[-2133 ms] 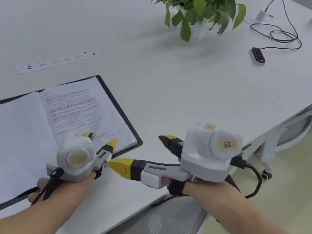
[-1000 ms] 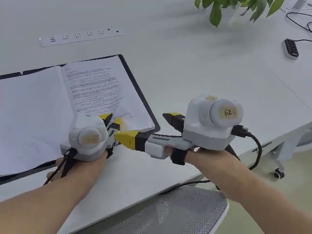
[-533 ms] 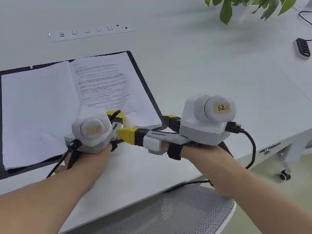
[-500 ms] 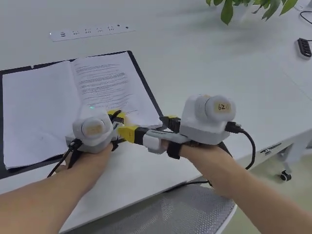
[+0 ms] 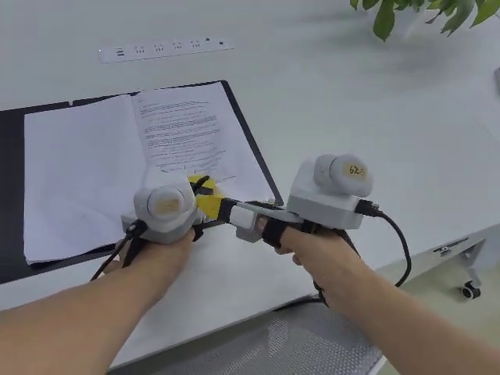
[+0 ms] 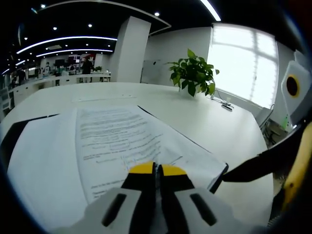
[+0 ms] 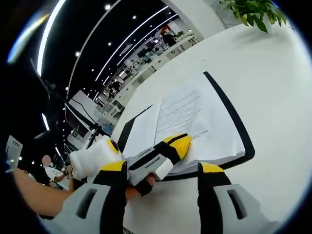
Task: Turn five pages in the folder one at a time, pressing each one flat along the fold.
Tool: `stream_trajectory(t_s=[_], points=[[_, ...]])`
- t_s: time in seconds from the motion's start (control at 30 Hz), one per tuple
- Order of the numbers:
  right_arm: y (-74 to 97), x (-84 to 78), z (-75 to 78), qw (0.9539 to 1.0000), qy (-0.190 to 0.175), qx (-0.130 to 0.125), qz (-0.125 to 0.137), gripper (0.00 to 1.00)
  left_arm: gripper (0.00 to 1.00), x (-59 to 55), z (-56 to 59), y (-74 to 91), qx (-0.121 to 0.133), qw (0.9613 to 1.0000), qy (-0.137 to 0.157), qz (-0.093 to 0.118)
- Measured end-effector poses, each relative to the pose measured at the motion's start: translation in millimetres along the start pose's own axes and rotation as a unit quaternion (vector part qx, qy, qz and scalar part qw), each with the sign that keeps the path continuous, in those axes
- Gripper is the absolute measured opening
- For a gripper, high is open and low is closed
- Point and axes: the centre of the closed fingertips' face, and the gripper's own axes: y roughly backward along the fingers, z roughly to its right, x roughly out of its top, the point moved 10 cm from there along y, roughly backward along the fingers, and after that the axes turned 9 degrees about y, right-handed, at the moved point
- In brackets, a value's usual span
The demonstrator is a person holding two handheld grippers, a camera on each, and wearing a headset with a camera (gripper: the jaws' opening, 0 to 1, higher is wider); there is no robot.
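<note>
Lying open on the white table (image 5: 351, 101), the folder (image 5: 251, 152) fills the ten o'clock part of the head view, its black cover showing as a rim around the sheets; the printed page (image 5: 187, 129) lies flat on its right half and a blank page (image 5: 78, 176) on its left half, with the fold (image 5: 141, 148) running between them from twelve to six o'clock; the left gripper (image 6: 156, 169) is clenched, its yellow tips touching each other, and they sit at the printed page's near edge, toward its five o'clock corner; whether a sheet is pinched between them I cannot tell; the left hand (image 5: 164, 244) holds it from the six o'clock side; the right gripper (image 7: 162, 168) is released, its two jaws standing well apart and grasping nothing; in the head view it points toward nine o'clock, over the table just beside the folder's near right corner, one yellow tip close to the left gripper's tips; the right hand (image 5: 308, 246) grips it, and a black cable (image 5: 391, 234) loops from its body toward five o'clock; a white power strip (image 5: 166, 48) lies on the table at twelve o'clock of the folder, apart from it; green plant leaves (image 5: 422, 12) hang in at two o'clock; a grey mesh chair seat (image 5: 266, 344) shows below the table edge at six o'clock.
</note>
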Motion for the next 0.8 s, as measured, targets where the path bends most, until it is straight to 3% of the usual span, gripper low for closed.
stream_trajectory(t_s=[0.4,0.8], points=[[-13.1,-1.9,12.3,0.9996,-0.025,-0.012,0.006,0.56,0.02,-0.9,-1.4,-0.4,-0.001,1.0000,-0.002,0.001],[-20.5,3.8,31.6,0.9977,-0.047,-0.042,0.025,0.38,0.02,-0.9,-2.0,-1.4,-0.001,1.0000,-0.002,0.001]])
